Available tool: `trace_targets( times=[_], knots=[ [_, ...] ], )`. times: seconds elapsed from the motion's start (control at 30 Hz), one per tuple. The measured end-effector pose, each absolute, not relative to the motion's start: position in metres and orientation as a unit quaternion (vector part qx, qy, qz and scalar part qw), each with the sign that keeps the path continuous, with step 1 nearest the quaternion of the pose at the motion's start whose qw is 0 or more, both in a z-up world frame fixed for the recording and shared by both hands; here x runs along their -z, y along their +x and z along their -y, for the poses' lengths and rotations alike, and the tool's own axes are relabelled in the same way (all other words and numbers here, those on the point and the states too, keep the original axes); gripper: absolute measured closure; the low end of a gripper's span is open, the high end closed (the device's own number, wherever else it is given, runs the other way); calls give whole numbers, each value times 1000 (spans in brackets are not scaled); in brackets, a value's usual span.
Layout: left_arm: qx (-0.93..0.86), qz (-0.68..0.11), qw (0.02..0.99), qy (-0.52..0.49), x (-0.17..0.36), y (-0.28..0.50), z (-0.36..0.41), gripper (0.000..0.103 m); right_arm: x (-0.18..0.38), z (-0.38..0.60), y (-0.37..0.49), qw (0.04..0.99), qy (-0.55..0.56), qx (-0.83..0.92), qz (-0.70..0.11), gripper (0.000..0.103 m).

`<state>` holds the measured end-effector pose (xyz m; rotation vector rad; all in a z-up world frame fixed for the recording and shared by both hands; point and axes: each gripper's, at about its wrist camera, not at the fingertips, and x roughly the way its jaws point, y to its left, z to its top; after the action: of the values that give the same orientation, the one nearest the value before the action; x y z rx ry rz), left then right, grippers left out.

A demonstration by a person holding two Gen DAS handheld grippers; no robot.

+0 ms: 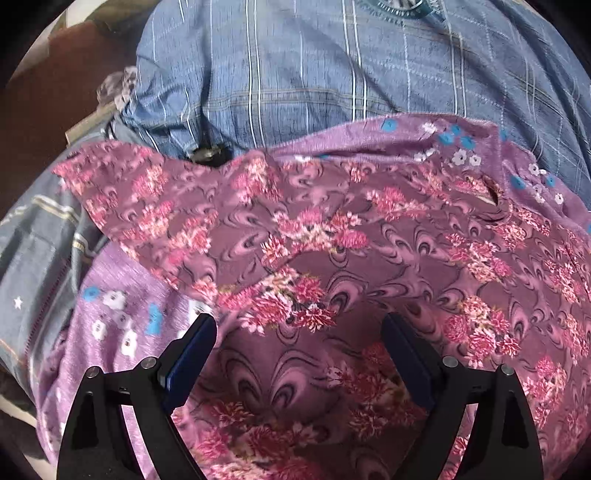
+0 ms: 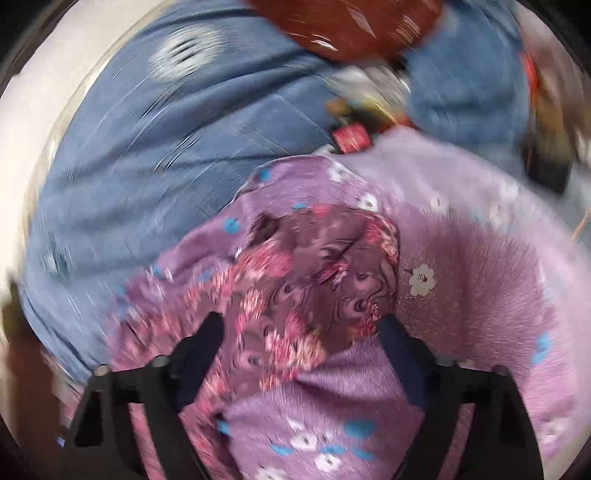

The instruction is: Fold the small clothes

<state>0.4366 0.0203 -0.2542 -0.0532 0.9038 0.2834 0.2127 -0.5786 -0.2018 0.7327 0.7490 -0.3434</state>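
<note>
Two garments stacked, pink-floral cloth (image 1: 332, 240) over lilac cloth (image 1: 122, 321) (edges showing), left gripper (image 1: 299, 332), right gripper (image 2: 301, 328) wide, empty.

Colours and patterns only.

Top garment (image 1: 369, 258): mauve-plum ground, darker swirl motifs, clusters of pink and crimson flowers with cream flecks.

Cloth beneath (image 1: 122, 332): lilac, heathered, scattered white flowers and bright blue ones; same in right wrist view (image 2: 461, 295).

Sheet (image 1: 295, 66): denim blue, thin white and tan check lines; a white star at its left part.

Cushion (image 2: 351, 26): rust red, white flecks, blurred.

Left tool (image 1: 299, 332): black frame, dark blue pads.
</note>
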Motion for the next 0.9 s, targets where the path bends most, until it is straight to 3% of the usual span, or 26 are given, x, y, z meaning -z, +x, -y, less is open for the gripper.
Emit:
trace_targets(
  times=[0.2, 0.3, 0.37, 0.4, 0.47, 0.5, 0.7, 0.9],
  knots=[
    [-140, -438, 888, -20, 263, 441, -20, 12, 192, 513, 272, 895, 41, 188, -403, 21],
    [-143, -435, 889, -16, 266, 440, -16, 12, 205, 500, 298, 883, -11, 198, -425, 13],
    [-143, -439, 887, -14, 271, 445, -13, 12, 220, 505, 320, 872, -23, 221, -436, 15],
    [-144, -438, 887, -12, 270, 442, -14, 12, 229, 513, 328, 866, -20, 232, -443, 21],
    [-146, -435, 888, -10, 268, 442, -16, 13, 243, 533, 340, 845, 12, 238, -479, 77],
    [-147, -432, 890, -9, 262, 436, -23, 13, 245, 547, 341, 837, 59, 238, -489, 92],
    [-173, -389, 905, -18, 232, 415, -55, 13, 163, 537, 301, 883, 251, 108, -383, 93],
    [-206, -360, 909, -38, 209, 393, -88, 13, 79, 435, 307, 892, 303, -73, -329, 92]
  ],
)
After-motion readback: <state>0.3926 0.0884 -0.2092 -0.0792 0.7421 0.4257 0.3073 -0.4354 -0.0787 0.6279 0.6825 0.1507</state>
